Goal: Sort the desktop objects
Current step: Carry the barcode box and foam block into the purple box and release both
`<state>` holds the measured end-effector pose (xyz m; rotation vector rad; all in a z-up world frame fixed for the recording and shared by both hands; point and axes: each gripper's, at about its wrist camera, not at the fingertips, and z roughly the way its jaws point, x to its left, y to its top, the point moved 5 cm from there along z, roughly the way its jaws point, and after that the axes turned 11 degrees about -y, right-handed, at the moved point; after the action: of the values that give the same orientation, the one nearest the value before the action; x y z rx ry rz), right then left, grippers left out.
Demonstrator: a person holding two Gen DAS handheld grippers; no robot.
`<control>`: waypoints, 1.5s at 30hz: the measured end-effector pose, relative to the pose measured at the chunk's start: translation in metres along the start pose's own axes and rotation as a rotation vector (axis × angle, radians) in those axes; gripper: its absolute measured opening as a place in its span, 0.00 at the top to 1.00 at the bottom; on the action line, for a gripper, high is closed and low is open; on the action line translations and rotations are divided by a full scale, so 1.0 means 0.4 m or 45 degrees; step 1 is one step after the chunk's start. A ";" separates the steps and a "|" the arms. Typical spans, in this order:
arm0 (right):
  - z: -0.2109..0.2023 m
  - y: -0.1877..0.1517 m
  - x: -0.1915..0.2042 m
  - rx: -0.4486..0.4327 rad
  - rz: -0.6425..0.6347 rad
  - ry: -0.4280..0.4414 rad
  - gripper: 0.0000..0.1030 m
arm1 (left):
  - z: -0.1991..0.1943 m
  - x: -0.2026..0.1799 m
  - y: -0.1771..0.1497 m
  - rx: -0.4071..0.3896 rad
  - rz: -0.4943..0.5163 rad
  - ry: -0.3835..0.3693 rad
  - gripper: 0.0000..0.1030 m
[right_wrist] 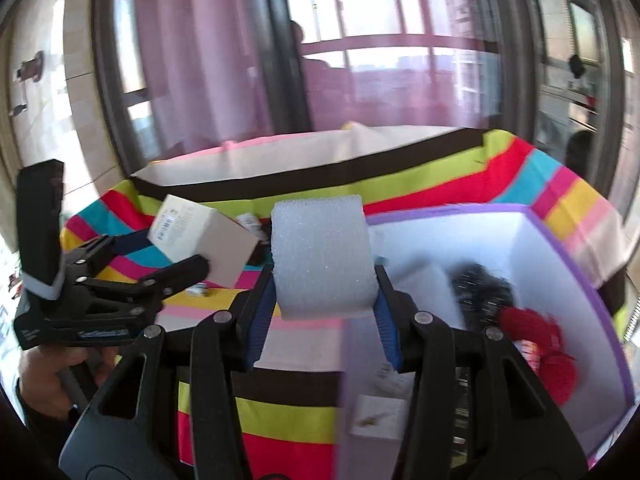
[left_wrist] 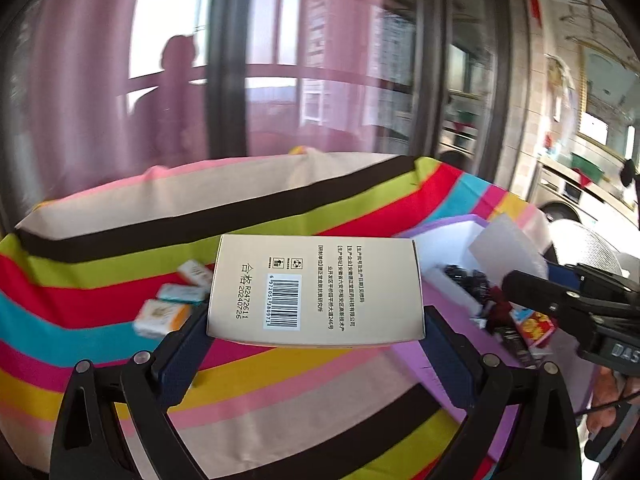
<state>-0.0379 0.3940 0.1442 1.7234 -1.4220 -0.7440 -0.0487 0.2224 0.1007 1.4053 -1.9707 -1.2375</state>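
Left gripper [left_wrist: 316, 344] — clamped on a cream carton [left_wrist: 316, 286], one blue pad on each side; the carton is held clear of the striped cloth [left_wrist: 100, 256], barcode face toward the camera. In the right wrist view the same carton [right_wrist: 200, 240] sits at 10 o'clock, gripped by the left gripper [right_wrist: 176, 258], with a hand [right_wrist: 44, 376] on its handle at 8 o'clock.

Right gripper [right_wrist: 326, 300] — closed at a middling width on a white foam block [right_wrist: 322, 252], pads pressing both sides; the block stands upright between the fingers, raised above the cloth [right_wrist: 440, 176] and just left of the purple-edged bin [right_wrist: 576, 264]. In the left wrist view this gripper [left_wrist: 520, 284] enters from 3 o'clock with the foam [left_wrist: 504, 240] at its tip, over the bin [left_wrist: 448, 232].

Bin contents, right wrist view: a black tangled mass [right_wrist: 484, 284] at 3 o'clock; red items [right_wrist: 540, 332] below it at 4 o'clock; a small white box [right_wrist: 380, 416] at 5 o'clock; exact nature of the dark and red items cannot be told owing to blur.

Loose on the cloth, left wrist view: three small packets [left_wrist: 172, 300] at 9 o'clock, just left of the carton, lying close together — one orange-marked, one teal, one pale; a red printed pack [left_wrist: 532, 324] at 3 o'clock beside the bin.
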 end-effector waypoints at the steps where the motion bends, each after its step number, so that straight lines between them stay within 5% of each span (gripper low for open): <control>1: 0.000 -0.003 -0.020 0.003 0.013 -0.018 0.52 | 0.007 -0.021 0.004 0.004 0.016 -0.016 0.04; 10: -0.007 -0.031 -0.177 0.014 0.123 -0.159 0.52 | 0.059 -0.188 0.011 0.034 0.143 -0.148 0.04; 22: -0.022 -0.059 -0.268 0.021 0.192 -0.234 0.51 | 0.108 -0.340 0.002 0.070 0.227 -0.337 0.04; 25: -0.025 -0.063 -0.284 0.025 0.220 -0.260 0.34 | 0.121 -0.366 -0.004 0.084 0.233 -0.395 0.02; 45: -0.010 -0.063 -0.251 0.035 0.185 -0.220 0.22 | 0.105 -0.284 -0.018 0.035 0.178 -0.361 0.00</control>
<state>-0.0420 0.4949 0.1216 1.5876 -1.6625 -0.8127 -0.0307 0.3418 0.0900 1.1316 -2.2376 -1.4129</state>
